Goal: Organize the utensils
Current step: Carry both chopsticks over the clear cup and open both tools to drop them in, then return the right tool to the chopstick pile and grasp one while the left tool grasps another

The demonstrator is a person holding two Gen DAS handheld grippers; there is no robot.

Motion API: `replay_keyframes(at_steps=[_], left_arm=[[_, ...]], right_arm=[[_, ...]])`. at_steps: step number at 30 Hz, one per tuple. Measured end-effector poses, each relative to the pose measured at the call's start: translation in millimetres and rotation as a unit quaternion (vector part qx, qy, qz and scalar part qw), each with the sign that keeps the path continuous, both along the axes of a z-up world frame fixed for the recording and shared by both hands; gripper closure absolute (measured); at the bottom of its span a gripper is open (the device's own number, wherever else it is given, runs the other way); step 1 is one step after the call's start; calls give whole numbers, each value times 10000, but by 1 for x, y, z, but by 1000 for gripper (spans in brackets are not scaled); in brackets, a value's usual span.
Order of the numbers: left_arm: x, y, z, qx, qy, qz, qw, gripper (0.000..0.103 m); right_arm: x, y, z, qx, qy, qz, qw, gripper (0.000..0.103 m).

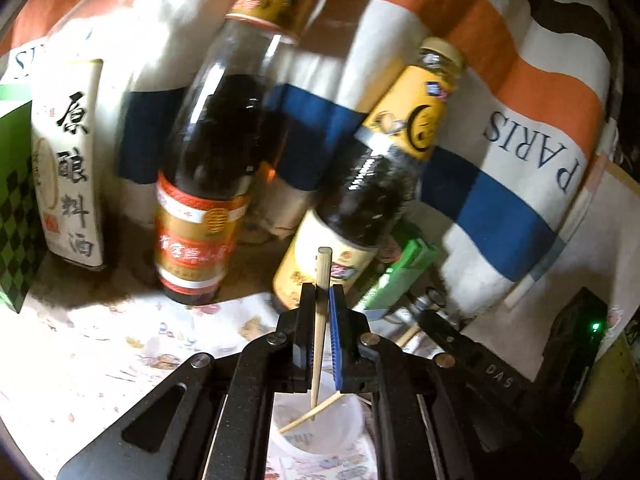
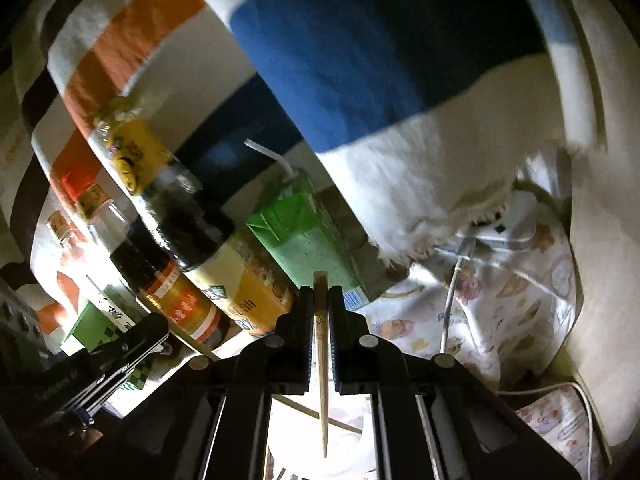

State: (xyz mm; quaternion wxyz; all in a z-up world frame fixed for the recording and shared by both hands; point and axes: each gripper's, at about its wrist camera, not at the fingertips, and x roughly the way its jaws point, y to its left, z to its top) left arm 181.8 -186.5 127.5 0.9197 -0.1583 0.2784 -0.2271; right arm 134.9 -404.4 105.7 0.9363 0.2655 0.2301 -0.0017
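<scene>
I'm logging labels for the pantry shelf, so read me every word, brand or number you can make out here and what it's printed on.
"PARIS" on the striped towel, running sideways.
"原酿料酒" on the white cooking wine carton.
"SVO" as it reads, on the right gripper body.
"S" and cut-off letters at the towel's left edge.
Red-and-gold label of the dark glass bottle: blurred.
Yellow label of the soy sauce bottle: blurred.
Green juice box print: too small.

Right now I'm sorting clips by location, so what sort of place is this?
Probably a home kitchen or dining corner: dark sauce bottles and a cooking-wine carton stand on a printed tablecloth, a striped towel hangs behind, and chopsticks go into a white cup.
</scene>
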Motion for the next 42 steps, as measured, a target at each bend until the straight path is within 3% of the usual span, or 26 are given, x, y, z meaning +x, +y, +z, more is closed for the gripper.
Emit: replay_keyframes(at_steps=[12,19,22,24,26,28,30,36,39,42], left_arm=[[14,0,-32,-143,336,-62,9993,97],[14,-3,-35,-33,215,-55,9997,97],[11,1,-30,44,120,-24,9999,84],[5,3,-23,186,-48,34,9998,80],[-3,5,-16,441,-257,117,9986,73],[-12,12,-9,651,-371,216,9970,55],[-17,22,-3,669,-367,330,9965,47],[-40,63,15,929,-587,907,9898,33],[-54,82,23,831,-387,929,9915,33],[-74,92,36,969,-611,1046,9879,24]], right_arm=[[10,-18,-13,257,302,-124,9991,95],[11,-29,-18,349,424,-263,9981,95],[10,-33,-18,377,488,-342,9975,92],[9,-35,-18,397,524,-393,9971,74],[6,-38,-16,439,522,-434,9967,45],[5,-38,-15,403,569,-442,9966,45],[3,-40,-11,351,630,-343,9968,45],[-17,-39,16,40,488,-342,9982,45],[-29,-32,31,-99,312,-280,9991,44],[-40,-18,46,-229,119,-174,9995,44]])
